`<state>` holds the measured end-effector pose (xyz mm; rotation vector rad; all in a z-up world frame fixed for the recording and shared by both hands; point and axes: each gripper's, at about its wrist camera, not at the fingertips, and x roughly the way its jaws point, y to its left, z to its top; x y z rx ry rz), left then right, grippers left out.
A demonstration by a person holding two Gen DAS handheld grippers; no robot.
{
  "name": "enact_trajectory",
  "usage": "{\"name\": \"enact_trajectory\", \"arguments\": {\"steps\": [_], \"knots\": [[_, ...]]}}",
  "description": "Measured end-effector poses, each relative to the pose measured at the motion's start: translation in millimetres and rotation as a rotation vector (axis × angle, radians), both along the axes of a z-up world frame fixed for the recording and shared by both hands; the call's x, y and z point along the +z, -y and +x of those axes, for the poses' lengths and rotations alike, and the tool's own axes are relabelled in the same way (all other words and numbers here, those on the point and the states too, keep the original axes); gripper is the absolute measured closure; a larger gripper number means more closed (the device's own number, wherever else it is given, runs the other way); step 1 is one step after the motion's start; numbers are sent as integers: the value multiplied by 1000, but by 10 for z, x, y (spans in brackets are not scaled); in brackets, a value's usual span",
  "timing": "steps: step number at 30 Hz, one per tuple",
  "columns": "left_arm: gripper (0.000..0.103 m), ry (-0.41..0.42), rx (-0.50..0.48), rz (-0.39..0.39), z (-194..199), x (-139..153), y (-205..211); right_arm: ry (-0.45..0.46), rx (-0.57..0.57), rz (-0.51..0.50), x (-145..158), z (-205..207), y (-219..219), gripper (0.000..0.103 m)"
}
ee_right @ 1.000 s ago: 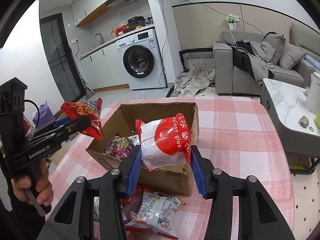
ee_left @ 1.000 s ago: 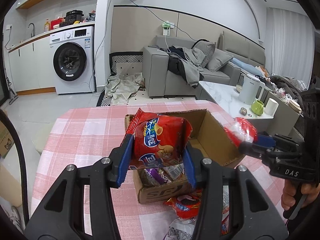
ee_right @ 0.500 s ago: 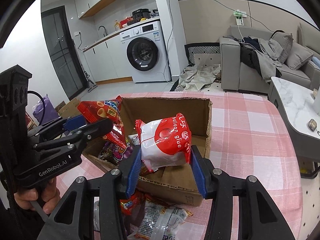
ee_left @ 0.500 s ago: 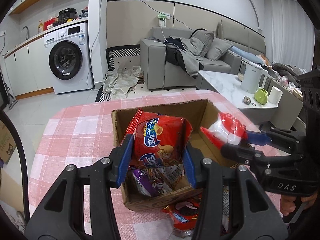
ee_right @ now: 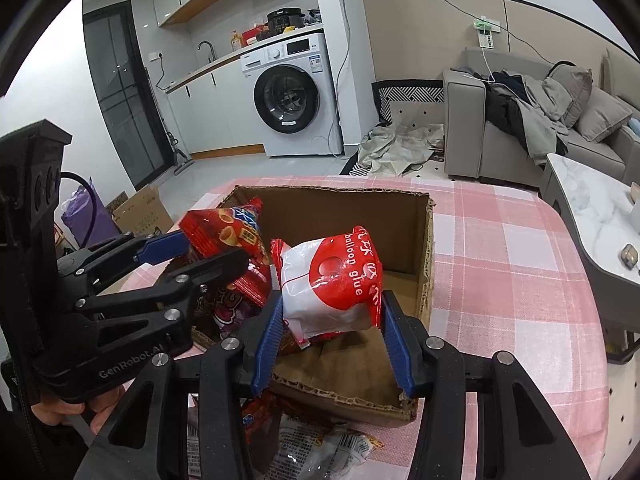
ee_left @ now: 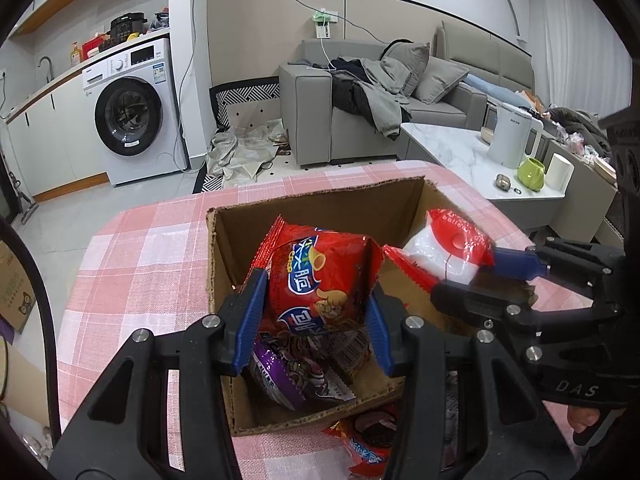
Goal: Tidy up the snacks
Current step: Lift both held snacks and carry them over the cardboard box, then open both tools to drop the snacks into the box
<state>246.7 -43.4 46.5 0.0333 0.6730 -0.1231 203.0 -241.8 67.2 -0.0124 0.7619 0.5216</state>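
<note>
The left claw (ee_left: pixel 316 312) is clamped on a red snack bag (ee_left: pixel 320 280), its blue pads pressing both sides, and the bag hangs over the open cardboard box (ee_left: pixel 320 208) at the middle of the left wrist view. Beneath it, inside the box at about 6 o'clock, lies a purple snack packet (ee_left: pixel 280 376).

The right claw (ee_right: pixel 330 334) grips a white-and-red bag printed "balloon glue" (ee_right: pixel 332 284) — also above the box interior, toward its near wall. In the left wrist view this bag shows at 3 o'clock of the red one, just beside it; whether the two touch I cannot tell.

The box stands on a table under a pink checked cloth (ee_right: pixel 500 264). In front of the box, at 6 o'clock in both views, more packets lie loose on the cloth — a red one (ee_left: pixel 368 440) and a crumpled clear-and-silver one (ee_right: pixel 320 448).

A hand (ee_right: pixel 68 412) holds the left claw's grip at 8 o'clock in the right wrist view.
</note>
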Motion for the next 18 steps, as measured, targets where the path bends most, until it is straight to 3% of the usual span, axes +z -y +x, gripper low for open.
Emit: {"name": "enact_trajectory", "arguments": {"steps": [16, 18], "knots": [[58, -27, -3, 16, 82, -57, 48, 5, 17, -11, 6, 43, -70, 55], [54, -33, 0, 5, 51, -33, 19, 12, 26, -9, 31, 13, -80, 53]]}}
